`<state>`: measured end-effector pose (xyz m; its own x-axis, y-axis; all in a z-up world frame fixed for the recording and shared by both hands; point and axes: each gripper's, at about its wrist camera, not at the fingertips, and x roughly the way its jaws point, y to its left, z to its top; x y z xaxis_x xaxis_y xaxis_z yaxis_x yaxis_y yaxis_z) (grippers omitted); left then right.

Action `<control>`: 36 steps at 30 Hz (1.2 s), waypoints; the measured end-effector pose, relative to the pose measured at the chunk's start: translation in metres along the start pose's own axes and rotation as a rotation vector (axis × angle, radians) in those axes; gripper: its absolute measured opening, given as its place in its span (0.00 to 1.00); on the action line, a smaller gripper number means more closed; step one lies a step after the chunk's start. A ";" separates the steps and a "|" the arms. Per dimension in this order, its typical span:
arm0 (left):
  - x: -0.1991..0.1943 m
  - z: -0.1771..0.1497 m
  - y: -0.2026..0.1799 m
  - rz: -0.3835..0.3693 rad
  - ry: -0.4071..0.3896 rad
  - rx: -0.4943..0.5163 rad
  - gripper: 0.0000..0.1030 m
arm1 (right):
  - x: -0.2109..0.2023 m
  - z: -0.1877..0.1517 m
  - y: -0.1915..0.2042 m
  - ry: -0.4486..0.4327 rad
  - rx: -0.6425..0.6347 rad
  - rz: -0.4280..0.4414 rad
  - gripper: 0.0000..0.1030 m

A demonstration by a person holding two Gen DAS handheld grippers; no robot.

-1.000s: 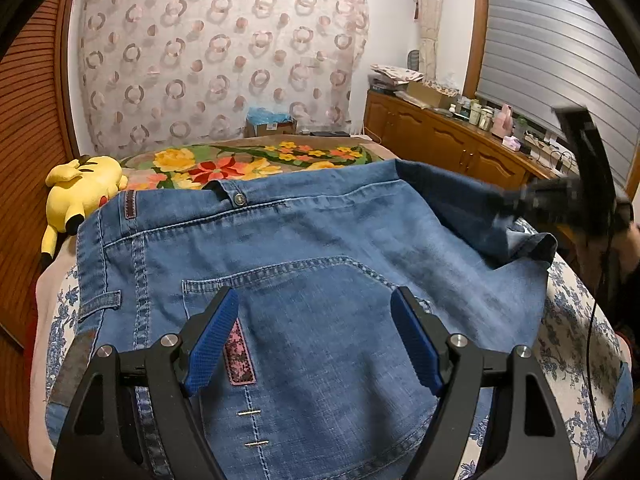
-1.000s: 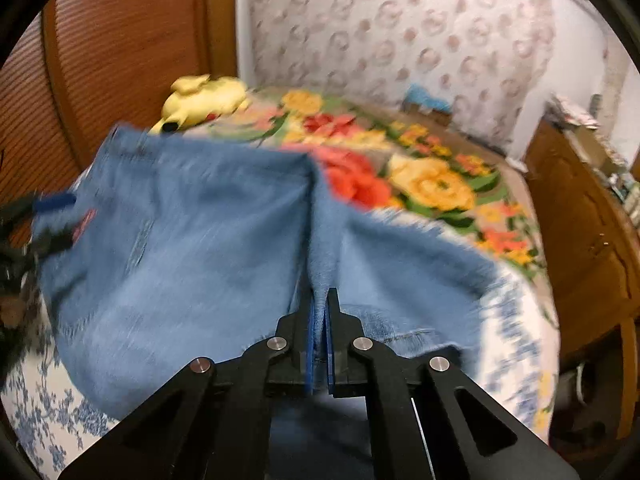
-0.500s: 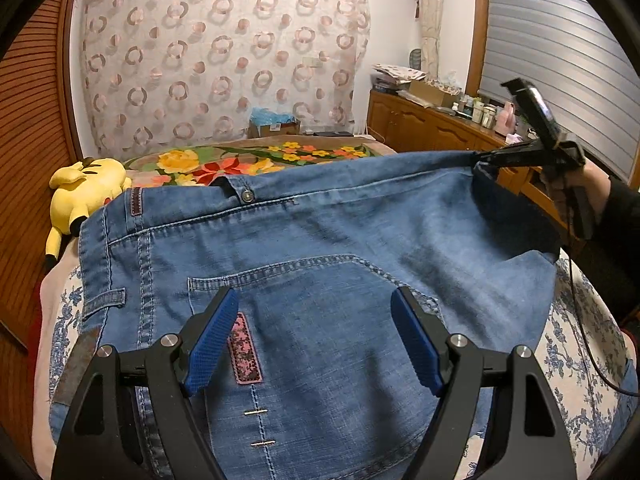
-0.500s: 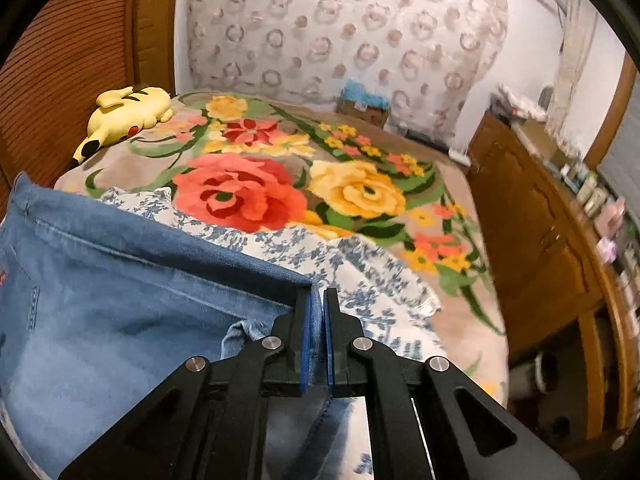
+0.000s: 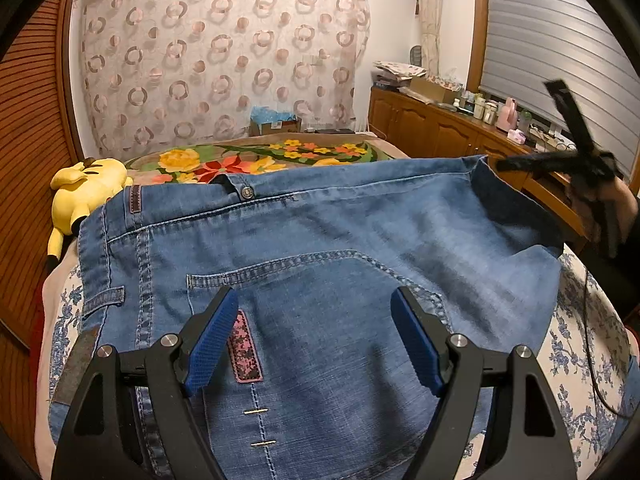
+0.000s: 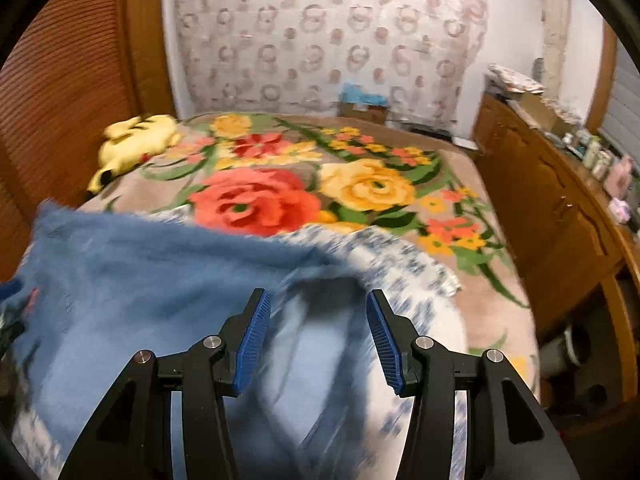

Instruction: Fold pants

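Note:
Blue denim pants (image 5: 320,248) lie spread on the bed, waistband at the left, back pocket up. My left gripper (image 5: 316,336) is open and empty, hovering over the pocket. In the left wrist view the right gripper (image 5: 504,166) sits at the fabric's far right upper edge, blurred. In the right wrist view my right gripper (image 6: 318,336) is open, with the blurred pants (image 6: 160,280) below and between the fingers, nothing gripped.
A yellow plush toy (image 5: 84,188) lies at the bed's left edge. A floral blanket (image 6: 320,184) covers the far bed. A blue-flowered white sheet (image 5: 580,340) lies under the pants. Wooden cabinets (image 5: 432,128) with bottles line the right wall.
My right gripper, shut on the pants' edge before, has opened and let the fabric go. The pant edge it pulled rightward now hangs loose. My left gripper has not moved.

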<state>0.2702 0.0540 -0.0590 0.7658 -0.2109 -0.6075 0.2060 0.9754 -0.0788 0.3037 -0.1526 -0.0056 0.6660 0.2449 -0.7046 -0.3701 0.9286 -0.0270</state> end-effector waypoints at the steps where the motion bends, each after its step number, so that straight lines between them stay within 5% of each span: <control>1: -0.001 -0.001 0.000 0.002 0.000 0.001 0.77 | -0.003 -0.008 0.005 0.006 -0.014 0.003 0.50; 5: 0.000 -0.001 0.001 0.002 0.002 0.002 0.77 | -0.001 -0.033 0.009 0.052 -0.022 0.010 0.50; 8: -0.001 -0.001 0.001 0.002 0.002 0.002 0.77 | 0.010 -0.051 -0.003 0.087 -0.036 -0.101 0.50; 13: 0.000 -0.001 0.001 0.003 0.002 0.001 0.77 | 0.003 -0.067 -0.047 0.078 0.114 -0.173 0.50; 26: -0.001 -0.005 0.005 0.014 0.010 0.007 0.77 | -0.030 -0.108 -0.052 0.082 0.202 -0.023 0.55; 36: -0.005 -0.009 0.013 0.026 0.007 0.024 0.77 | -0.007 -0.110 -0.043 0.112 0.193 -0.047 0.55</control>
<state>0.2639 0.0687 -0.0642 0.7669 -0.1850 -0.6145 0.2006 0.9787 -0.0444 0.2438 -0.2253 -0.0776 0.5996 0.1778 -0.7803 -0.2028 0.9769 0.0669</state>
